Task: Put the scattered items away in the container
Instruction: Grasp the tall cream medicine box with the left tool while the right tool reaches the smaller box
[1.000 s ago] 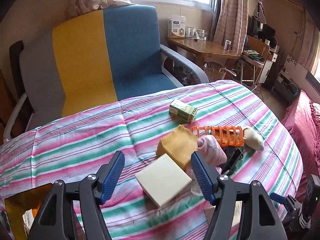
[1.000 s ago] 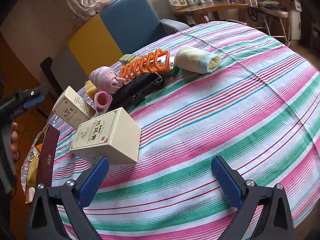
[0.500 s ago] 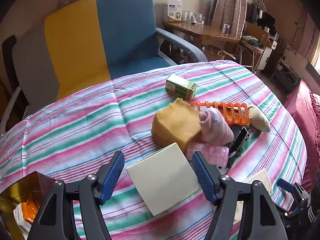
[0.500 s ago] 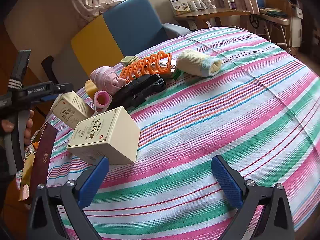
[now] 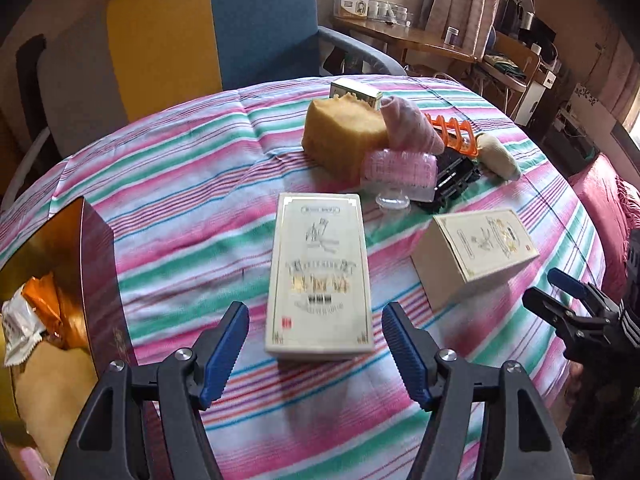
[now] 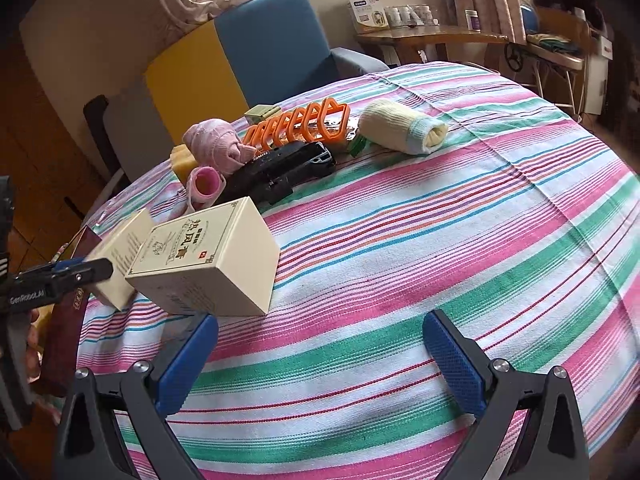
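A round table under a pink, green and white striped cloth (image 5: 192, 184) carries everything. At its left edge stands the container, an open dark-red box with a gold lining (image 5: 60, 280), with crumpled snack wrappers inside. Near the table's middle lies a flat cream carton with gold print (image 5: 320, 276), face up, just ahead of the left gripper (image 5: 316, 354), whose blue-padded jaws are spread wide on either side of the carton's near end without touching it. To the right, well apart from the flat one, a chunkier cream cardboard box (image 6: 208, 256) sits tilted; the right gripper (image 6: 320, 364), also spread wide and holding nothing, hovers over bare cloth just beside it. Farther back is a cluster: a yellow sponge block (image 5: 340, 136), a pink knitted roll (image 5: 408, 128), an orange plastic ribbed rack (image 6: 304, 124), a black device (image 6: 284, 170), a pink hair roller (image 5: 400, 168), a cream rolled sock (image 6: 400, 132), and a small green packet (image 5: 356, 92).
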A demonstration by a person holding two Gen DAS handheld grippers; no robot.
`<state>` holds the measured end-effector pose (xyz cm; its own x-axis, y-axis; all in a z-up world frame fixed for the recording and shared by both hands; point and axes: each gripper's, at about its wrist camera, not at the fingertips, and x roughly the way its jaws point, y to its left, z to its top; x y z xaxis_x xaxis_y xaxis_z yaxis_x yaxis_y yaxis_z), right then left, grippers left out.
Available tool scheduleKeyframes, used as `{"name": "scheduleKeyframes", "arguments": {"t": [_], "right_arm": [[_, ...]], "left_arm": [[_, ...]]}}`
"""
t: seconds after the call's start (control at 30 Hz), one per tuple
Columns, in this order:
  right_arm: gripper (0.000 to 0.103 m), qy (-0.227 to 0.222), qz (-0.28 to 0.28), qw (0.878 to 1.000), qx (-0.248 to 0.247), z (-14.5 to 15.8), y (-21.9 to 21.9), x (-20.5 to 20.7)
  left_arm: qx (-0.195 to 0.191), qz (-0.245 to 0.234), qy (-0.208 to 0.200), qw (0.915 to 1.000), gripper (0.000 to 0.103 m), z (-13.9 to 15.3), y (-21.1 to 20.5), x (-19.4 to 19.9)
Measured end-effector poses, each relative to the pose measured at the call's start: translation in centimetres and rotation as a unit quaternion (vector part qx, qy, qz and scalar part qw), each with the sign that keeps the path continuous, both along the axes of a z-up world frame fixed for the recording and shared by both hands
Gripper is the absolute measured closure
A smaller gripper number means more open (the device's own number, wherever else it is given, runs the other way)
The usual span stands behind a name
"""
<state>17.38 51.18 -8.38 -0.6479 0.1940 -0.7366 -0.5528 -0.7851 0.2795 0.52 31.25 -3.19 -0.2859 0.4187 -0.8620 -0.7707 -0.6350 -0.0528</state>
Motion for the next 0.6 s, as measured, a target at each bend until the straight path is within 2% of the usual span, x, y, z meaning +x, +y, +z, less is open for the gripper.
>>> {"name": "scheduleKeyframes", "arguments": {"t": [0.23, 0.4, 0.47, 0.5, 0.6], "right_arm": [[0.0, -0.014, -0.002, 1.0, 0.014, 0.0, -0.9, 0.2], [0.0, -0.023, -0.002, 0.999, 0.028, -0.1, -1.4, 0.2], [0.0, -0.027, -0.003, 0.999, 0.036, -0.1, -1.6, 0.1], [0.0, -0.029, -0.003, 0.999, 0.039, -0.2, -1.6, 0.0], [0.0, -0.033, -0.004, 0.998, 0.05, -0.3, -1.9, -0.1]], "left_arm": [[0.028, -0.008, -0.004, 0.9996, 0.032, 1.1, -2.2, 3.2], [0.052, 0.012, 0.003, 0.9986, 0.031, 2.9, -3.1, 1.9], [0.059, 0.017, 0.005, 0.9981, 0.026, 3.5, -3.2, 1.1], [0.057, 0.017, 0.004, 0.9982, 0.02, 3.5, -3.0, 0.7], [0.048, 0.017, 0.001, 0.9987, 0.019, 3.4, -2.2, -0.4]]}}
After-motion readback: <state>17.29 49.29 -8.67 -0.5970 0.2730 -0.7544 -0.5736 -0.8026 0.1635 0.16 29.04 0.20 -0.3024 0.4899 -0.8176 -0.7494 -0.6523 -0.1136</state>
